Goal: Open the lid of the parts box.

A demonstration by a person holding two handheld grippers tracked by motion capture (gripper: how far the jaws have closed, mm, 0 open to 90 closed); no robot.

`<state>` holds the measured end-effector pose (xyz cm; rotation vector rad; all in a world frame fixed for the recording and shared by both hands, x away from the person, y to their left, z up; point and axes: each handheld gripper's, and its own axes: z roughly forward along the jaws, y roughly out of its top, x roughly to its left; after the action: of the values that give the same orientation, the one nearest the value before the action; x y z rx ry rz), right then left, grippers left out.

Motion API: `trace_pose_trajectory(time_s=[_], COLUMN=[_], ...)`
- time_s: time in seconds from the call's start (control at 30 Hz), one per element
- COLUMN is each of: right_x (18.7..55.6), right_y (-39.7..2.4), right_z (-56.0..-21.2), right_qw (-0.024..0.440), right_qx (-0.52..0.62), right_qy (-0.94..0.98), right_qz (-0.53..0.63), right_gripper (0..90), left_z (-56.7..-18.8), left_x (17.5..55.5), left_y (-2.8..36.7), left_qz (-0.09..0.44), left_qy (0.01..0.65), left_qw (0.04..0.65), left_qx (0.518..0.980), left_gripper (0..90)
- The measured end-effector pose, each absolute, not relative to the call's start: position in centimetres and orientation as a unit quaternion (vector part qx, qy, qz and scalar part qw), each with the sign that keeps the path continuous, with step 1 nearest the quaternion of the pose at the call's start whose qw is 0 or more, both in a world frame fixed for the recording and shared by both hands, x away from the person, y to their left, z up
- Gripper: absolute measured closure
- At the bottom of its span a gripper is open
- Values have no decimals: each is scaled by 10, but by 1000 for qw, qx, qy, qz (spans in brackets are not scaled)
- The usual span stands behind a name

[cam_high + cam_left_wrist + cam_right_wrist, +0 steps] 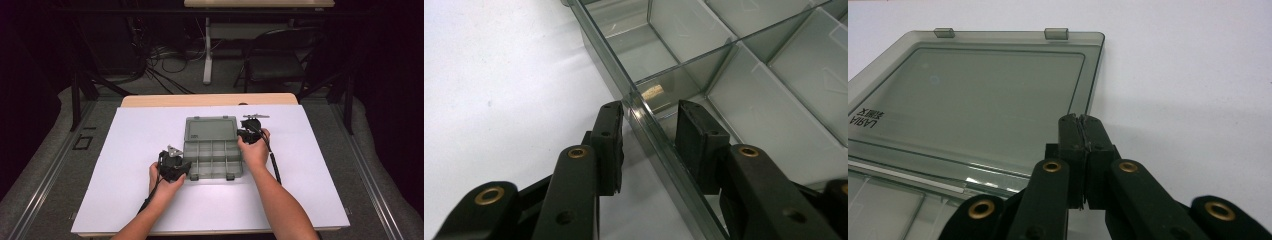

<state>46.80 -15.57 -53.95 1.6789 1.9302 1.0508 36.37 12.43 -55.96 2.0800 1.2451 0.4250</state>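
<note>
Light wooden table (150, 101), top almost fully covered by a flat white sheet (130, 150); a strip of wood shows along the far edge. On the sheet, near centre, lies a smoky-grey translucent plastic compartment box (211, 159), lid (210, 129) opened flat away from the person, dividers forming empty-looking compartments.
</note>
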Motion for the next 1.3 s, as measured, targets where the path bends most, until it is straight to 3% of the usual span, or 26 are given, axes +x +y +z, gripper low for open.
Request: trace_pose_trajectory(time_s=[0.17, 0.53, 0.73, 0.97, 1.3], right_x=[468, 462, 457, 445, 408], right_y=[-155, -153, -153, -154, -157], right_z=[-540, -536, -532, -521, -498], right_qw=[190, 199, 212, 230, 256], right_qx=[595, 577, 562, 531, 469], right_qy=[686, 691, 701, 720, 747], right_qz=[373, 388, 385, 382, 395], right_gripper=[874, 603, 538, 498, 424], left_z=[-560, -560, -559, -553, -518], left_x=[363, 363, 365, 364, 353], left_y=[124, 123, 125, 132, 154], left_qz=[165, 169, 158, 139, 136], left_qy=[476, 479, 478, 467, 425], left_qw=[334, 336, 336, 354, 426], left_qx=[796, 793, 796, 798, 787], left_gripper=[632, 633, 628, 465, 398])
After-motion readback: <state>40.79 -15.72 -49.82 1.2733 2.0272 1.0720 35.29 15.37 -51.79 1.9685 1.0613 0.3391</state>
